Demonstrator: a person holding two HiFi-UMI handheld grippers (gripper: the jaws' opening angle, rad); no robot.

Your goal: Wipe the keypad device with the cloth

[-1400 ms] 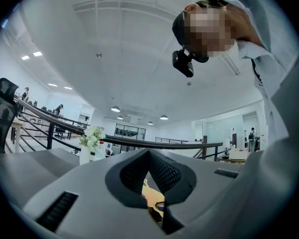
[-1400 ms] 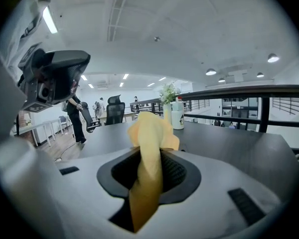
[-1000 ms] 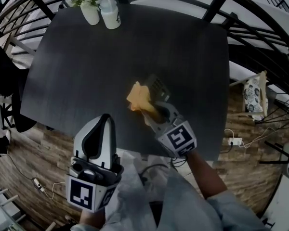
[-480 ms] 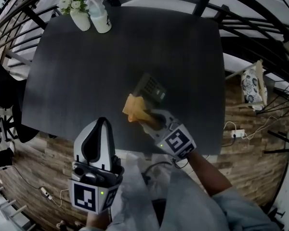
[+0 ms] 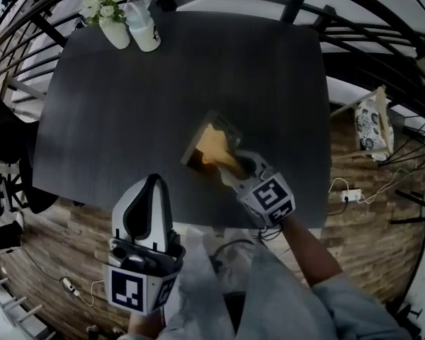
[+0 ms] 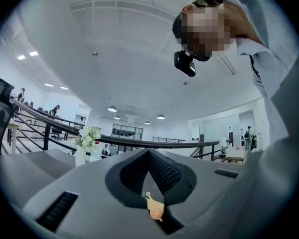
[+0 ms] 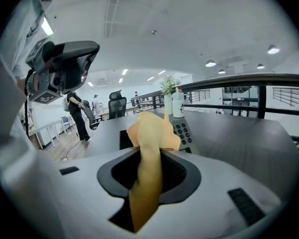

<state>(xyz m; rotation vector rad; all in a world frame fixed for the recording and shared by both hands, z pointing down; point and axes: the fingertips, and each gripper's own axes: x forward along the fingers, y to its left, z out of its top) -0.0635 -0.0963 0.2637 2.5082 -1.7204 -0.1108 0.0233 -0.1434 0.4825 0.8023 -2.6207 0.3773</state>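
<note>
The grey keypad device (image 5: 195, 159) lies tilted on the dark table (image 5: 127, 98), near its front edge. A yellow cloth (image 5: 216, 144) is spread over the device's middle, and my right gripper (image 5: 231, 163) is shut on the cloth's near end. In the right gripper view the cloth (image 7: 148, 133) rises from between the jaws, with the rows of keys on the keypad (image 7: 183, 129) showing just past it. My left gripper (image 5: 154, 180) is held off the table by the person's body, pointing up, jaws shut with their tips together (image 6: 149, 152). A small orange scrap (image 6: 155, 210) sits deep between them.
A vase of white flowers (image 5: 110, 18) and a white bottle (image 5: 143, 28) stand at the table's far left corner. A dark railing runs behind the table. A black chair (image 5: 3, 122) is at the left; a cushion (image 5: 372, 140) and a power strip (image 5: 346, 197) are at the right.
The right gripper drew the cloth back off the keypad toward the table's near edge, then pushed it forward onto the device again. The left gripper stayed where it was.
</note>
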